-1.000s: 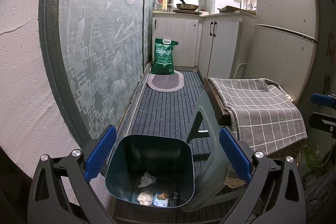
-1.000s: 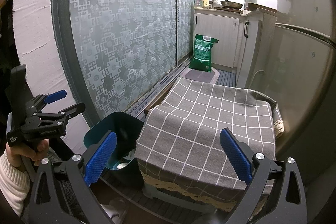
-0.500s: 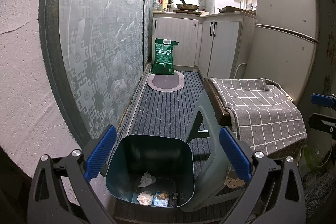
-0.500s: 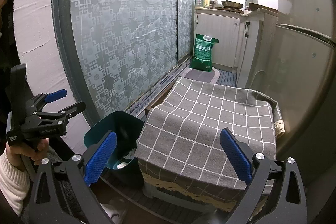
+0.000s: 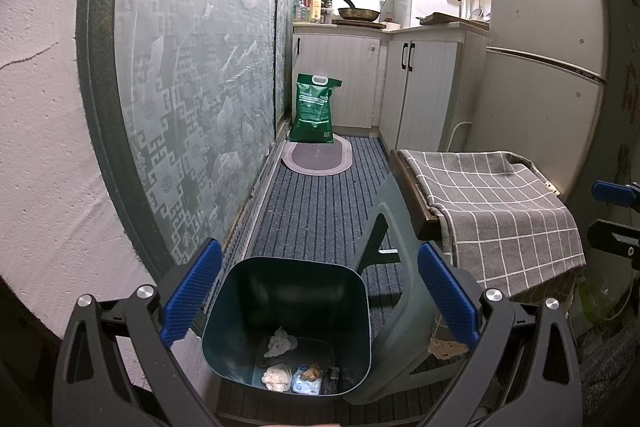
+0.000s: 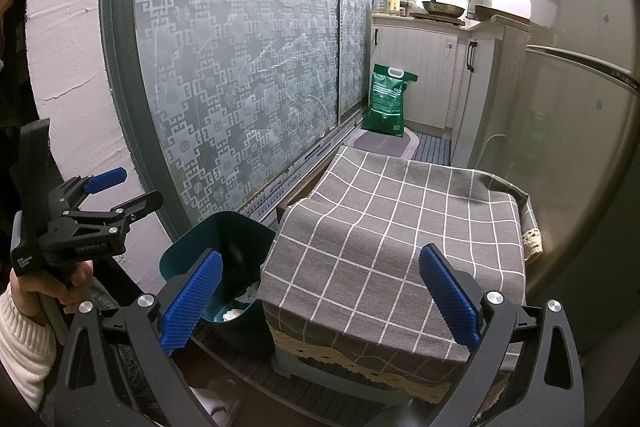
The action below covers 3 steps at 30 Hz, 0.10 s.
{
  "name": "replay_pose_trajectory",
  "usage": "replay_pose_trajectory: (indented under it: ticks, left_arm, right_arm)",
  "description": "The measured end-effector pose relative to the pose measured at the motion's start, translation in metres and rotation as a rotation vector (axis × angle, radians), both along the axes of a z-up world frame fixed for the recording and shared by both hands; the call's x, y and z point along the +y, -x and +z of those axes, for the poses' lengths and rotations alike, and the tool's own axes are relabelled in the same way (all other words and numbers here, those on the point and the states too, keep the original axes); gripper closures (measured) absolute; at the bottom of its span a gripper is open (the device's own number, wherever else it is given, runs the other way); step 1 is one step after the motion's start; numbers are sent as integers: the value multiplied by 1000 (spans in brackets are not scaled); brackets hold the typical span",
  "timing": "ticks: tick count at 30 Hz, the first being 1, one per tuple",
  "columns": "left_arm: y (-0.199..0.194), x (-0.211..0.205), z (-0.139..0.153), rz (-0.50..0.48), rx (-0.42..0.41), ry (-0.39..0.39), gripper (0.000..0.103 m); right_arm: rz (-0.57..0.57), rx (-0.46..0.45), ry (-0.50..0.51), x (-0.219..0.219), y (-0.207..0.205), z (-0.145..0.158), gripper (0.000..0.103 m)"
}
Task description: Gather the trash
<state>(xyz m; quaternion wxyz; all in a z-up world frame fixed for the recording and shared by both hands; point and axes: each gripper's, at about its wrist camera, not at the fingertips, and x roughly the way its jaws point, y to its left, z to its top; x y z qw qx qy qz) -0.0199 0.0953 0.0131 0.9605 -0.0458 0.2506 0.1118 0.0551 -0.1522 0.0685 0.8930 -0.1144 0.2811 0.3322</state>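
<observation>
A dark teal bin point(image 5: 294, 265) stands on the striped carpet right below my left gripper point(image 5: 318, 249), which is open and holds nothing. In the bin lie a crumpled white tissue point(image 5: 281, 341), a white wad point(image 5: 276, 379) and a small wrapper point(image 5: 309, 378). My right gripper point(image 6: 320, 254) is open and empty above a stool draped with a grey checked cloth point(image 6: 400, 227). The right wrist view also shows the bin point(image 6: 224, 239) left of the stool and the left gripper point(image 6: 138, 187) held in a hand with a white sleeve. The right gripper's fingers point(image 5: 614, 191) show at the left wrist view's right edge.
A frosted patterned sliding door point(image 5: 192, 87) runs along the left. The grey plastic stool point(image 5: 394, 227) touches the bin's right side. Farther back are a green bag point(image 5: 314, 111), an oval mat point(image 5: 316, 157), white cabinets point(image 5: 416, 83) and a fridge point(image 5: 544, 87).
</observation>
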Motion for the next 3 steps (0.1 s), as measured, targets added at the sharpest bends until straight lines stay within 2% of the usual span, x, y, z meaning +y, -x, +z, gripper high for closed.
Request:
replay_pose_trajectory:
  ticks: [3]
  left_arm:
    - [1, 0, 0, -3, 1, -1, 3]
  right_arm:
    - [0, 0, 0, 0, 1, 0, 4]
